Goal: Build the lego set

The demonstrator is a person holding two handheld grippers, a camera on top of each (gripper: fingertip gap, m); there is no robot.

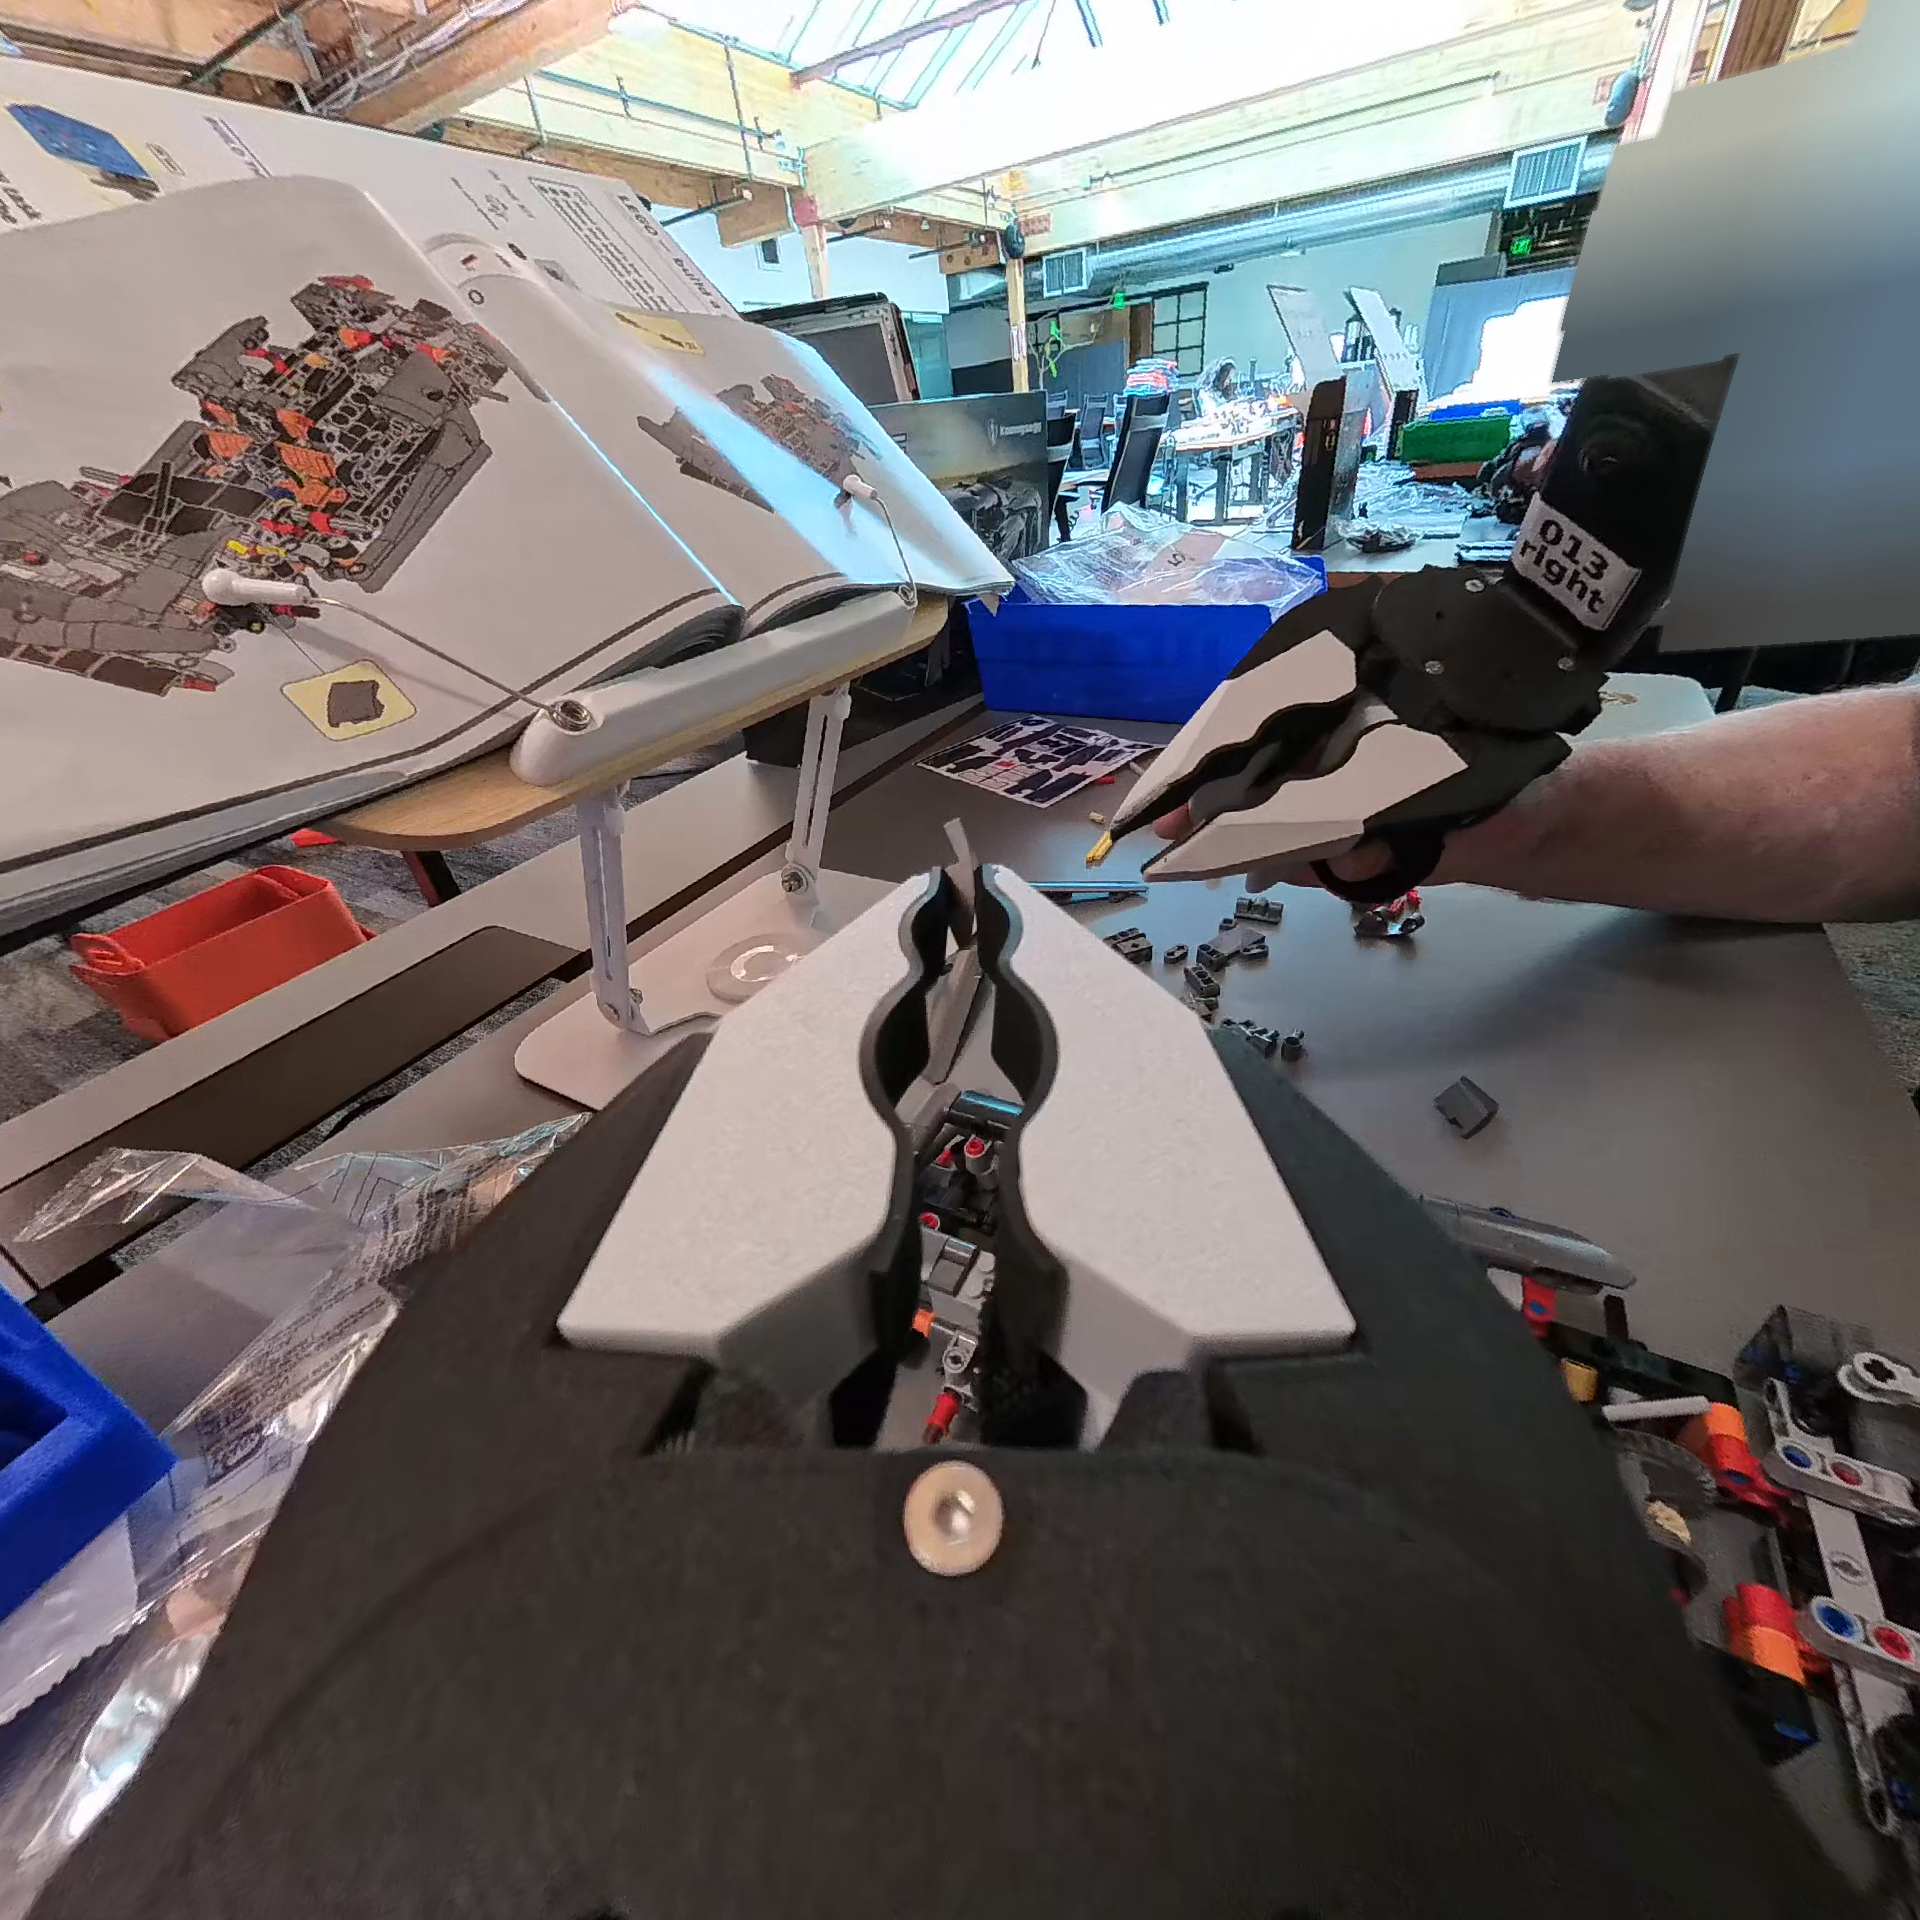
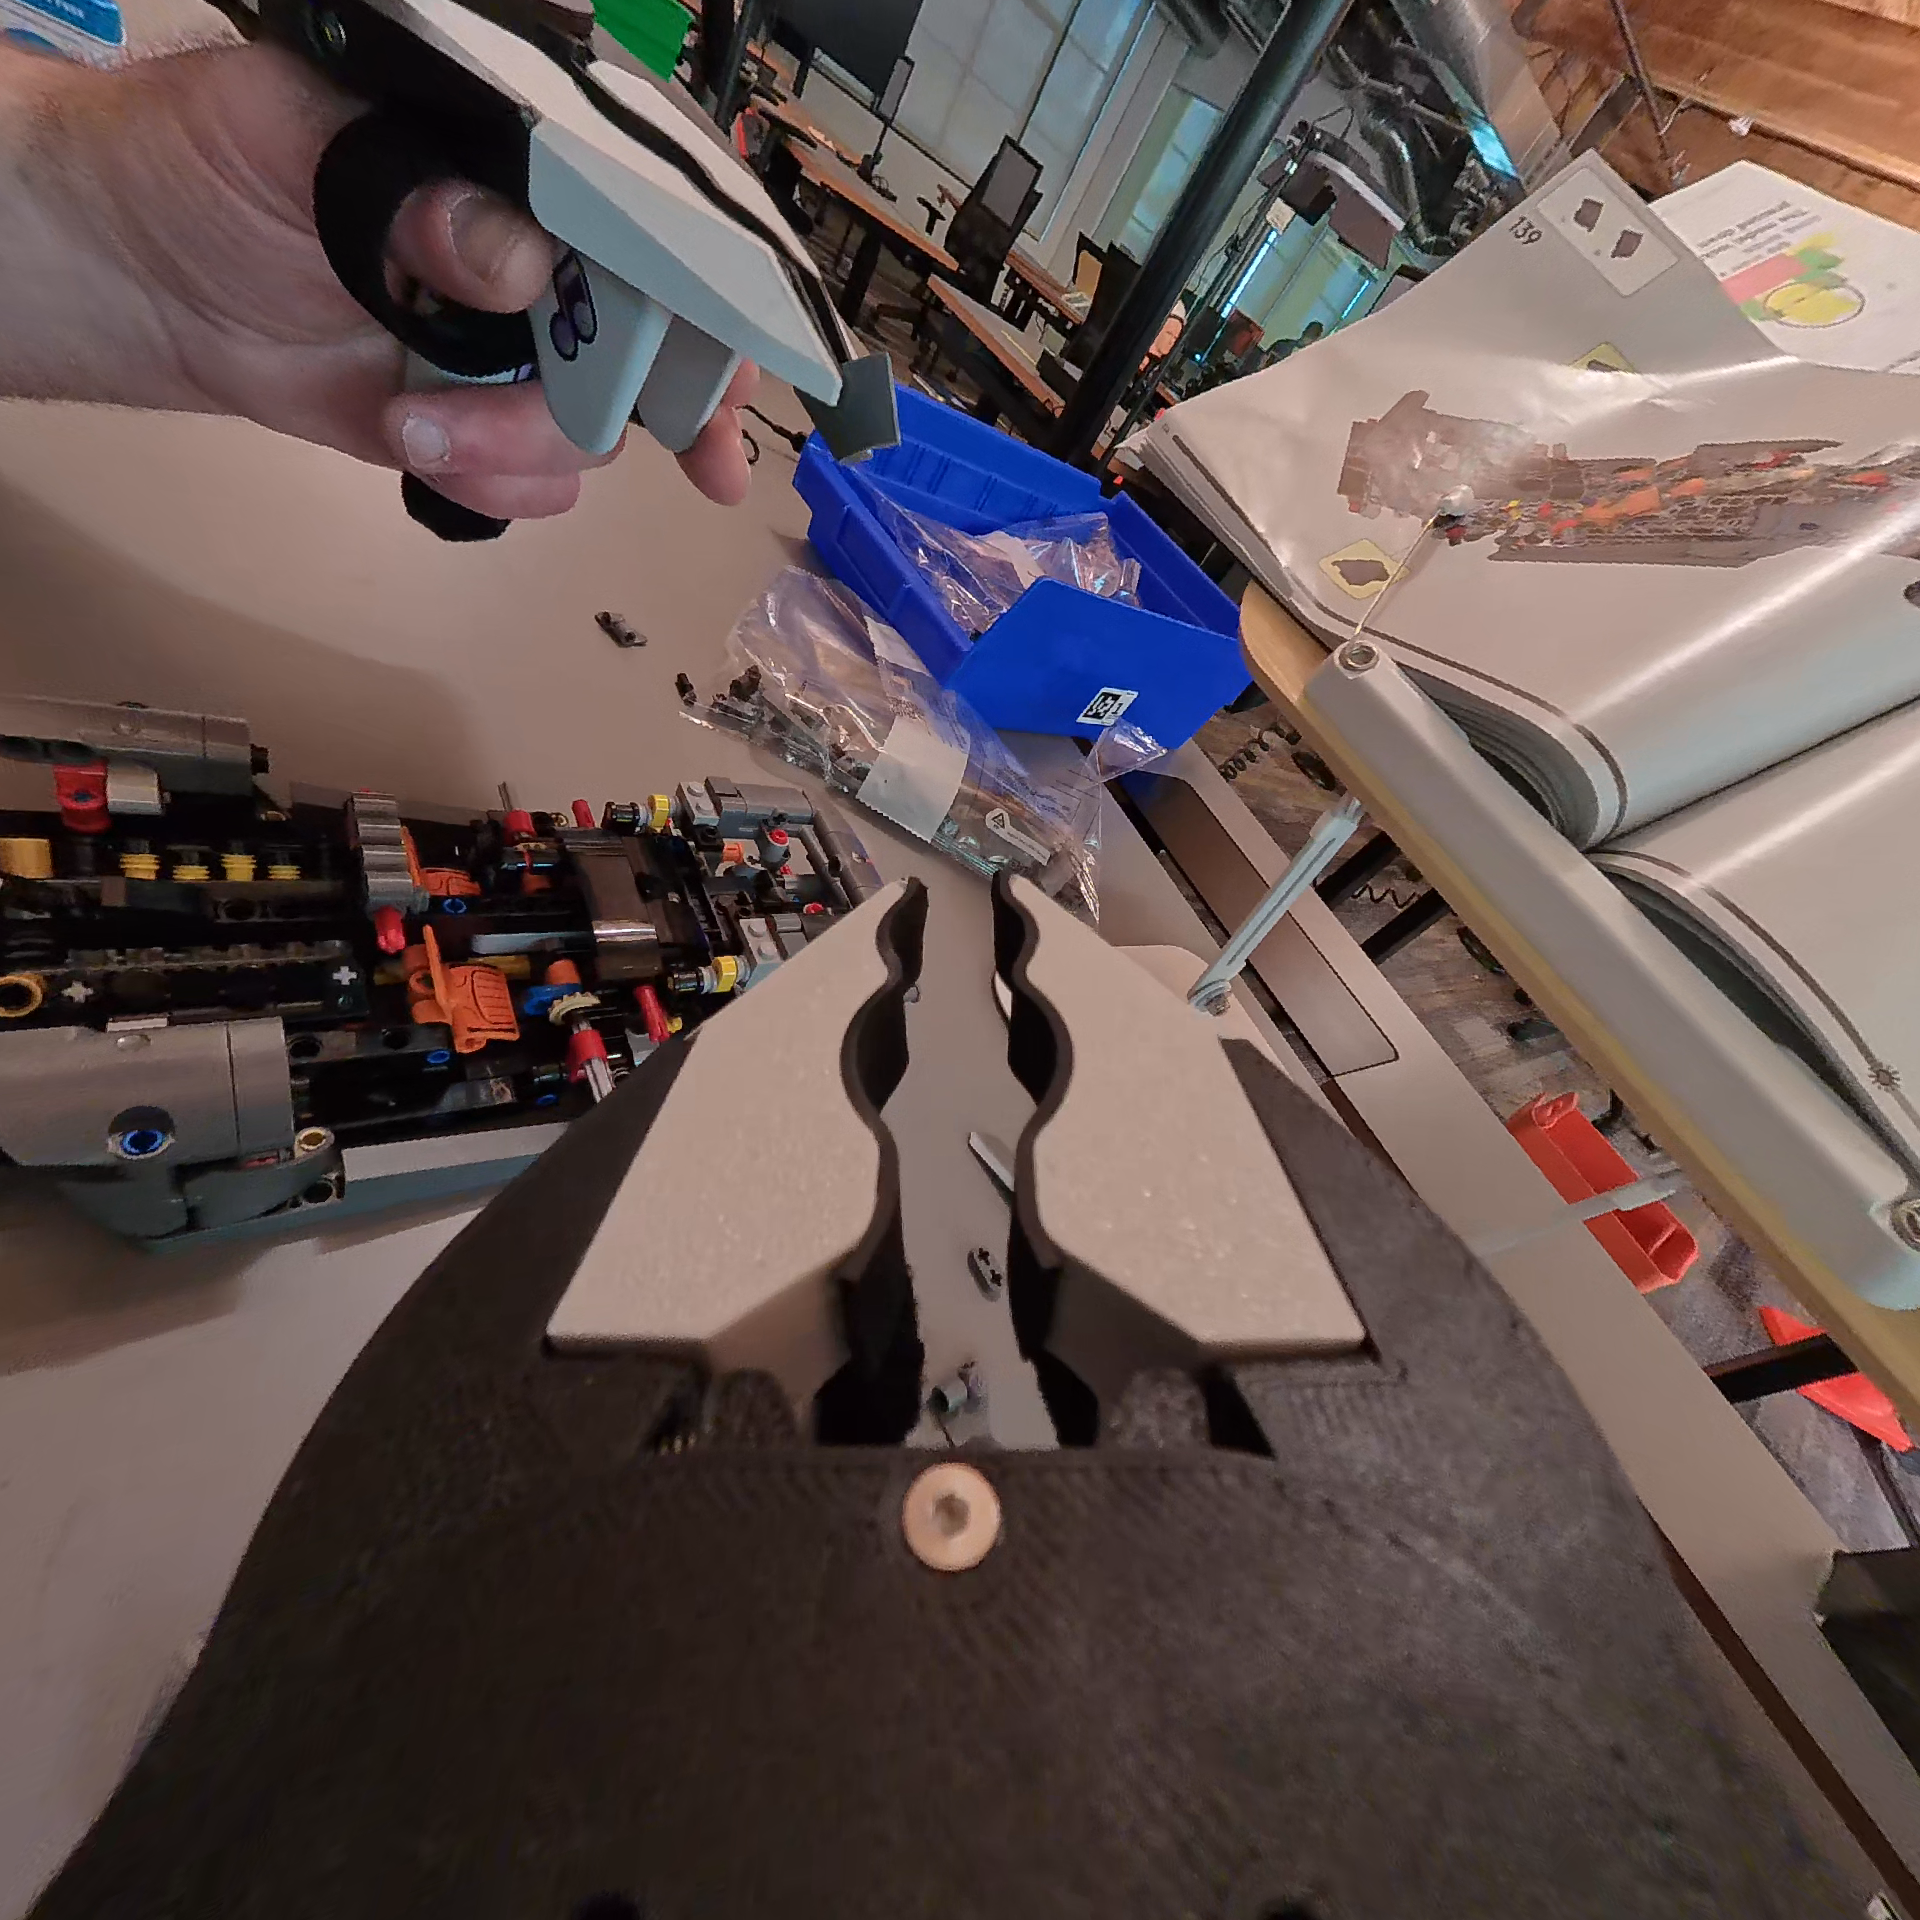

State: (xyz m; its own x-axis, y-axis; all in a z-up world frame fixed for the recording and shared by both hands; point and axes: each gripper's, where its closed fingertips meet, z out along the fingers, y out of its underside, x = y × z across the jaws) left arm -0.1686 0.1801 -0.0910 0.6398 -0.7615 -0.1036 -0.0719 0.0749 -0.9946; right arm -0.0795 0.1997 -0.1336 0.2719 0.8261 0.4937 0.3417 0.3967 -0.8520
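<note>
Left hand-held gripper clenched on thin grey piece; right hand-held gripper released, w/ white label.

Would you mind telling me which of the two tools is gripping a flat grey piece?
The left tool: its tips are closed on a thin grey panel, whereas the right tool stands open with nothing between its tips.

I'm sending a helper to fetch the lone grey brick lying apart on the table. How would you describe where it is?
Start at the dark table in the left wrist view, right of the left gripper. Beyond the scatter of small black pieces lies one grey wedge-shaped brick. It lies alone on bare tabletop, larger and lighter than those black bits.
</note>
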